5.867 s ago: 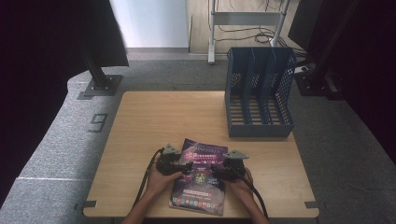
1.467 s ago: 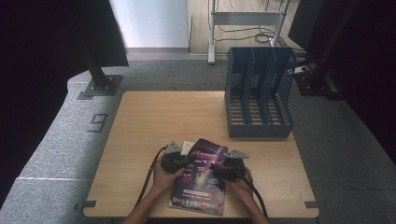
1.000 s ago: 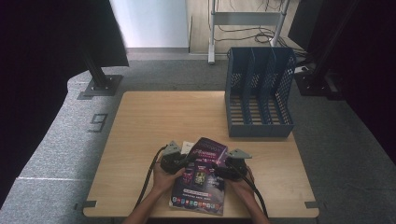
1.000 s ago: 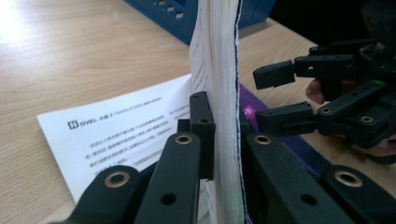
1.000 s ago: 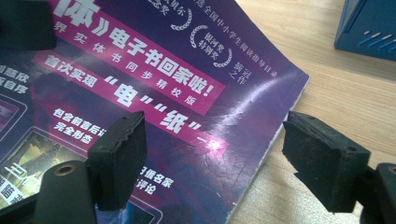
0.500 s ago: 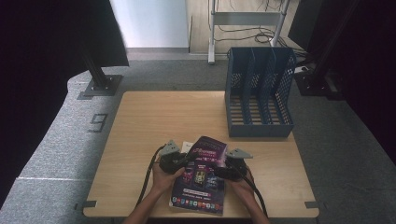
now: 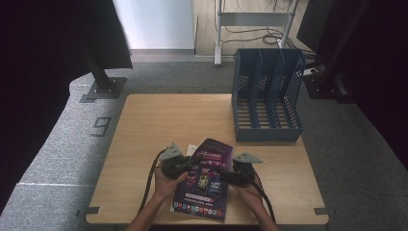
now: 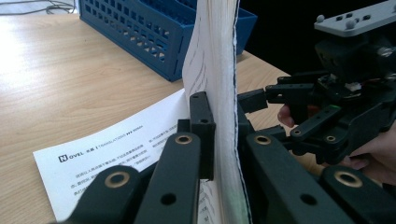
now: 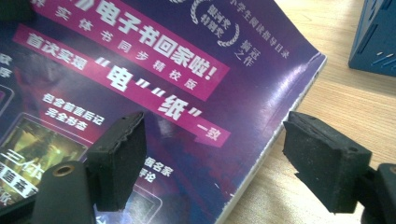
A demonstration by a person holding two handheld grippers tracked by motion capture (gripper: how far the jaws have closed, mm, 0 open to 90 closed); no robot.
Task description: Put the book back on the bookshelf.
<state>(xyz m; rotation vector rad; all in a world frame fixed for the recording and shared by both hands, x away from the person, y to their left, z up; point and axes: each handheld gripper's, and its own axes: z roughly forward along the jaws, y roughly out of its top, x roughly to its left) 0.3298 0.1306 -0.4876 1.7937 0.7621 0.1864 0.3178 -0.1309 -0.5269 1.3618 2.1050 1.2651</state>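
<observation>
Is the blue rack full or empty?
Empty. The blue rack shows bare slots from above; the magazine lies on the table.

One camera hangs above the person's side, looking forward and down over the whole surface (image 7: 144, 125). Another rides each gripper, sighting along its jaws from very close. All three views share the purple magazine (image 7: 204, 178) (image 8: 215, 70) (image 9: 140, 93) and the blue file rack (image 7: 267, 96) (image 8: 140, 32) (image 9: 373, 37).

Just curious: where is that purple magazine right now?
In the high view the purple magazine lies at the table's near edge, between both grippers, with the blue file rack beyond it.
</observation>
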